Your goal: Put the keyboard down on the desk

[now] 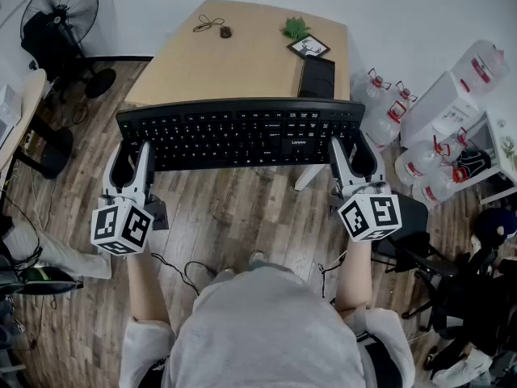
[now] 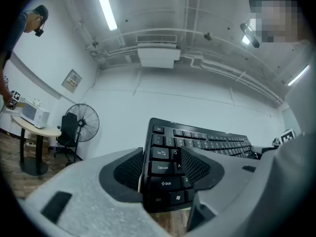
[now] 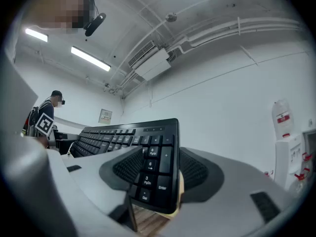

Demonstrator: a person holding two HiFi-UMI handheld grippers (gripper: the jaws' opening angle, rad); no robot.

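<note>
A plank floor of grey-brown wood runs under white walls, and a pale, smooth-topped desk (image 1: pixel 242 55) with angled corners fills the head view from 11 to 1 o'clock. At 10 o'clock stands a black wire-caged fan (image 1: pixel 60 6).

The left gripper (image 1: pixel 133 162), at 8 o'clock, has its 2 jaws clamped on the left end of the keyboard (image 1: pixel 242 132). In the left gripper view the dark dimpled pads (image 2: pixel 129 171) sit on either side of that end, by the shift and caps-lock keys.

The keyboard is a long, thin slab of matte black plastic with low keys, white legends and a gently bowed near edge. It hangs level in the air, mostly over the floor, its far edge lying across the desk's near edge in the head view.

A small green plant (image 1: pixel 296 29) and a framed picture (image 1: pixel 308 47) sit at the desk's 1 o'clock corner.

The right gripper (image 1: pixel 353 156), at 4 o'clock, is likewise clamped on the number-pad end. Clear water jugs (image 1: pixel 380 103) crowd the floor at 3 o'clock.

By my reading nothing is finished: the keyboard is lifted but not set down. It has to go forward over the bare desktop, be lowered flat, and be let go.
</note>
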